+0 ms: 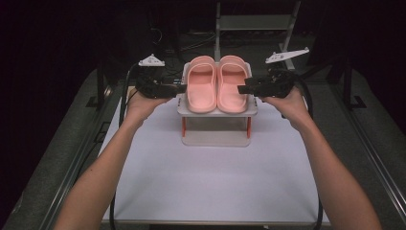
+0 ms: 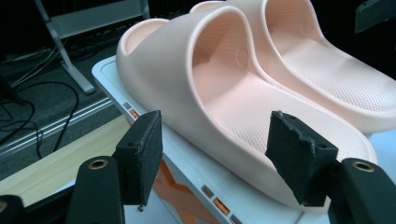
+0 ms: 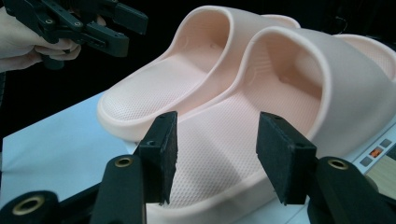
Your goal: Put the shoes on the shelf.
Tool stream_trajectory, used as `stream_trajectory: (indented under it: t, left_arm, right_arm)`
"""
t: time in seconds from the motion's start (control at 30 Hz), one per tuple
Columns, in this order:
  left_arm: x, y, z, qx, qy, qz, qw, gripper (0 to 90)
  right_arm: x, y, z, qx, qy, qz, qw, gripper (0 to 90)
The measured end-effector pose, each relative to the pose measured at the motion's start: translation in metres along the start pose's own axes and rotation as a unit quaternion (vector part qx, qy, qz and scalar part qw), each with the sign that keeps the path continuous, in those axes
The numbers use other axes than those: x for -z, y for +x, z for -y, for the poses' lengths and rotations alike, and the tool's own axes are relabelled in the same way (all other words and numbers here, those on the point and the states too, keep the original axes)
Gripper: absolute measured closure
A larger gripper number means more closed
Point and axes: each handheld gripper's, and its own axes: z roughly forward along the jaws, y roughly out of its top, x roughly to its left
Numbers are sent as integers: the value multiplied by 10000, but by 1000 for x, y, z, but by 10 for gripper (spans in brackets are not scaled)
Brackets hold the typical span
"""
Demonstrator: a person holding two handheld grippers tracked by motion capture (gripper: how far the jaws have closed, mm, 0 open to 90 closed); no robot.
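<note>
Pink slippers (image 1: 217,84) side by side atop white stand (image 1: 216,111), mid surface (image 1: 210,182). Left hand-held gripper (image 1: 182,88) and right hand-held gripper (image 1: 242,89) flank stand, jaws apart, gripping nothing. Placement looks done; only withdrawal left.

Metal stand (image 1: 256,21) behind white table (image 1: 210,187)

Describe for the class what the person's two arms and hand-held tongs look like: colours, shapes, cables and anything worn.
Both forearms are bare, with no sleeves visible. Each hand grips black tongs: left tongs, right tongs. Each pair has two black arms ending in flat, rough dark foam pads, with brass-coloured rivets at the joints. A pale three-cornered plate sits above each, and a black cable trails back from each.
</note>
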Motion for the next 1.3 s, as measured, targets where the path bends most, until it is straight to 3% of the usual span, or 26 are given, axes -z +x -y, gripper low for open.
stream_trajectory:
  t: [1.3]
  left_arm:
    - [30, -18, 28, -120, -110, 139, 9998, 273]
  right_arm:
    - [16, 18, 29, -14, -35, -318, 9995, 398]
